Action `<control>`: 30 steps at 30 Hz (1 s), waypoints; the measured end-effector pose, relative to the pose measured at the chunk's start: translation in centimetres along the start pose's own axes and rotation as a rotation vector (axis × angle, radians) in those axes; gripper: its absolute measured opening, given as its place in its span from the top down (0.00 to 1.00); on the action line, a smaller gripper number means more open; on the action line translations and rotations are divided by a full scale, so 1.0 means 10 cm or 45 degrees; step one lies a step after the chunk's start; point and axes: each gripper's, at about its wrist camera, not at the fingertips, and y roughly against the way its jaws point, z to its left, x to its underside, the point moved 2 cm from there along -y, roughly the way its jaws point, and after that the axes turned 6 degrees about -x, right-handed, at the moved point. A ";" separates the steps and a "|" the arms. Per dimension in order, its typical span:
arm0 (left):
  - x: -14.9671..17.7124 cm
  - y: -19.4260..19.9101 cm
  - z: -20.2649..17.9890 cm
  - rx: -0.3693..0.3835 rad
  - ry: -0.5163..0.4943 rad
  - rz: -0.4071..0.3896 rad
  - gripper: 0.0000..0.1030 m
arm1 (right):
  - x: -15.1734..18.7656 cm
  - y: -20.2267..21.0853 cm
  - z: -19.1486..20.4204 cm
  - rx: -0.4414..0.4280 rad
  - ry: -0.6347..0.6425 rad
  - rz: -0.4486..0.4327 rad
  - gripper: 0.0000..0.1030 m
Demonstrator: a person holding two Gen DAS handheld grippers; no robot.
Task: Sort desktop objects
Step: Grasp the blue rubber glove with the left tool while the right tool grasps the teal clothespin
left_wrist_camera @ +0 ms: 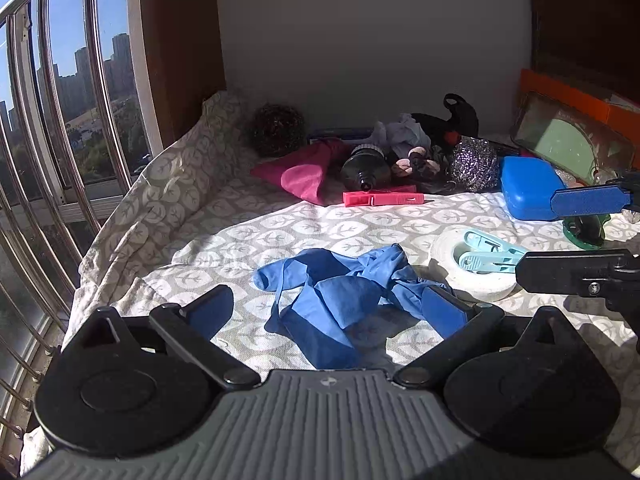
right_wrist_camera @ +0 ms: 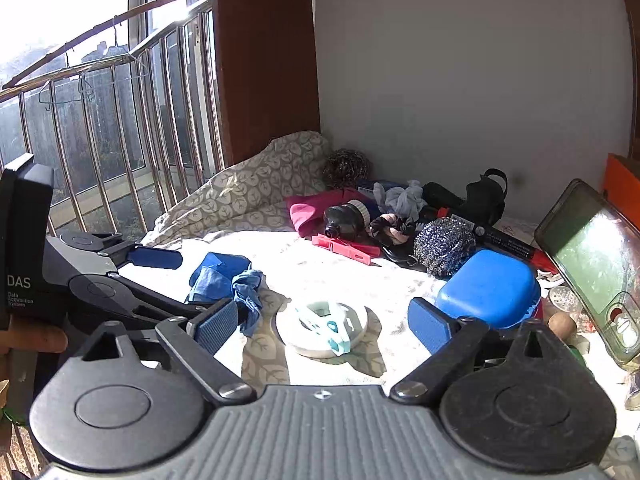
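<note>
Setting: sunlit table under a leaf-print cloth, beside a barred window and a grey wall.

Back row: dark scouring ball, magenta cloth, dark bottle lying on its side, silver scouring ball, all crowded along the wall, seemingly the unsorted heap, leaving the front of the cloth free for working.

Pink clothespin: flat on the cloth just in front of the bottle, apart from both tools.

Blue glove: crumpled at the front of the cloth, lying between the fingers of the left hand-held gripper; likely its next pick.

Left hand-held gripper: jaws apart, glove between them, right finger touching or just over the glove's edge, no clamp visible; pointed down toward the cloth as for a low scoop.

White tape roll: flat on the cloth with a pale blue clothespin resting across its hole; straight ahead of the right hand-held gripper.

Right hand-held gripper: jaws apart, holding nothing, straddling the view of the roll from a little short of it; probably lining up on the clothespin or the roll.

Blue case: closed, just beside the right finger, in front of a propped phone leaning at the table's right edge.

Risk: limp glove apt to slip or bunch; clothespin apt to drag the roll along.
</note>
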 end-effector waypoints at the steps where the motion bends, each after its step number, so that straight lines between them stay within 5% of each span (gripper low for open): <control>1: -0.02 -0.01 -0.03 -0.006 -0.007 -0.010 0.00 | -0.01 -0.05 0.00 -0.008 0.017 0.018 0.25; 3: -0.05 -0.06 -0.06 0.009 -0.014 -0.018 0.00 | -0.02 -0.12 -0.02 -0.026 0.019 0.039 0.31; 8: -0.09 -0.20 -0.08 0.025 -0.036 0.009 0.00 | 0.02 -0.21 -0.12 -0.084 -0.014 0.102 0.68; 13: -0.08 -0.32 -0.07 0.079 -0.027 0.072 0.00 | 0.07 -0.23 -0.18 -0.091 0.008 0.112 0.78; 16: -0.07 -0.32 0.04 0.216 0.052 0.078 0.30 | 0.08 -0.21 -0.21 -0.114 -0.014 0.099 0.79; 18: -0.08 -0.25 0.09 0.227 0.062 0.035 0.71 | 0.07 -0.20 -0.22 -0.127 -0.028 0.086 0.79; 19: -0.10 -0.23 0.11 0.279 0.077 0.041 0.78 | 0.06 -0.18 -0.23 -0.137 -0.045 0.077 0.79; 30: -0.20 -0.05 0.15 0.309 0.118 -0.012 0.84 | 0.00 -0.08 -0.27 -0.158 -0.100 0.029 0.80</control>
